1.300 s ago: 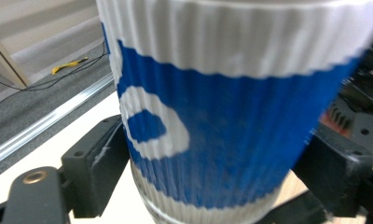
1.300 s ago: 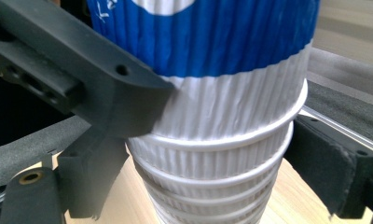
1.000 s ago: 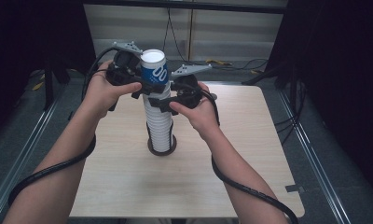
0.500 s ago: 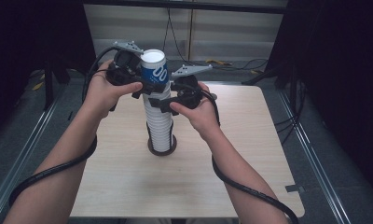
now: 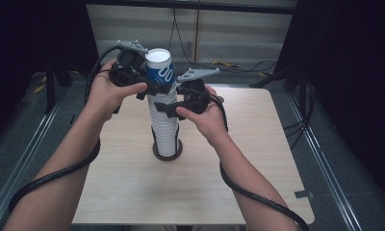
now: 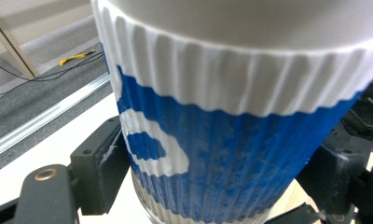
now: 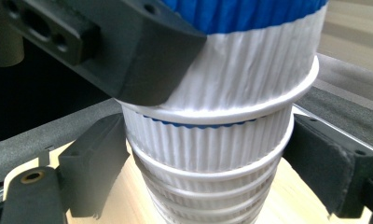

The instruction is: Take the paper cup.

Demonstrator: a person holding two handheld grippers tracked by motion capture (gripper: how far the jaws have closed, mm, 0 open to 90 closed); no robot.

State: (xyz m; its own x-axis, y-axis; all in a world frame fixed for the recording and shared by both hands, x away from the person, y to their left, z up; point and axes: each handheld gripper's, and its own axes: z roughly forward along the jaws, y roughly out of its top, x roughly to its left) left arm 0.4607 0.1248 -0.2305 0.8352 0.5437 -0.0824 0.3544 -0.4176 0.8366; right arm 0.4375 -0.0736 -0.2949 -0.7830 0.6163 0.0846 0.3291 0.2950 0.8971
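A tall stack point(image 5: 164, 125) of ribbed white cups stands upright on a dark round base point(image 5: 167, 152) near the middle of the counter point(image 5: 133, 192), its long axis vertical. The top cup point(image 5: 160, 67), blue and white, sits mouth up at the head of the stack. The left gripper point(image 5: 152, 88) comes in from the left, and its fingers point(image 6: 100, 163) pinch the blue cup's wall from both sides, as the left gripper view shows. The right gripper point(image 5: 173, 107) reaches in from the right, just lower, with its fingers point(image 7: 93, 161) set on either side of the white cups under the blue one; they look to be touching the stack, though how firmly they press I cannot tell. The coming move seems to turn on the vertical axis: the blue cup lies straight above the cups the right gripper steadies, so a straight upward pull by the left hand should free it.
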